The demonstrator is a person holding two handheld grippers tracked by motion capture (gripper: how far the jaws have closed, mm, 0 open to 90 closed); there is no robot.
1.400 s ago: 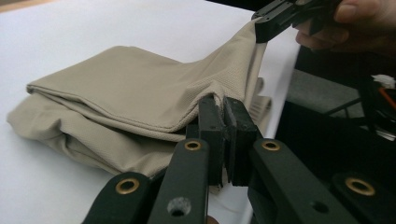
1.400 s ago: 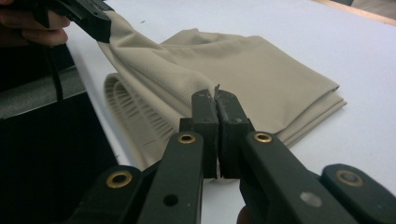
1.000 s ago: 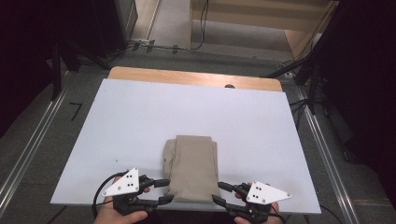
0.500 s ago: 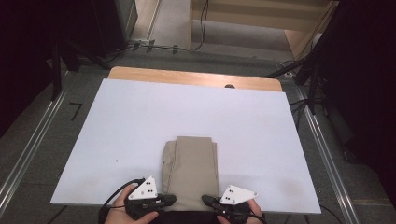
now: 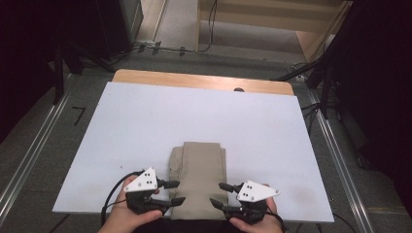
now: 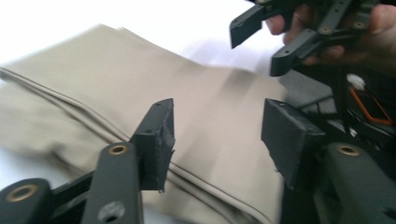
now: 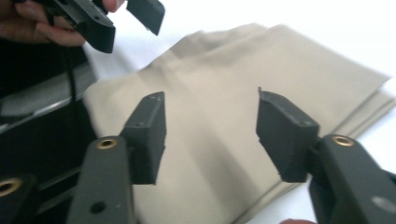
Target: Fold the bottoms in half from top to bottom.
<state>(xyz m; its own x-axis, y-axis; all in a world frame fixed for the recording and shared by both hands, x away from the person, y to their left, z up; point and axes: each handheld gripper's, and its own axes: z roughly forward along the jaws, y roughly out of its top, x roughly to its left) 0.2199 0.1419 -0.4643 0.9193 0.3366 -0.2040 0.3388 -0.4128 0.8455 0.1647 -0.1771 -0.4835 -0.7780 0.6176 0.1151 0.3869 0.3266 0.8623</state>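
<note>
High view showed a folded beige cloth (image 5: 198, 179) lying on the near middle of the white table (image 5: 145, 121), its near edge at the table's front, with the left gripper (image 5: 176, 192) and right gripper (image 5: 218, 194) flanking it, both jaws spread wide and holding nothing.

Left claw (image 5: 176, 192), right claw (image 5: 219, 195): agape.

from above, my white table (image 5: 204, 116) is evenly lit while the room around it sinks into near black. in both gripper views the tabletop blows out to glare, and the folded beige cloth (image 6: 140, 98) smears soft with blur.
</note>
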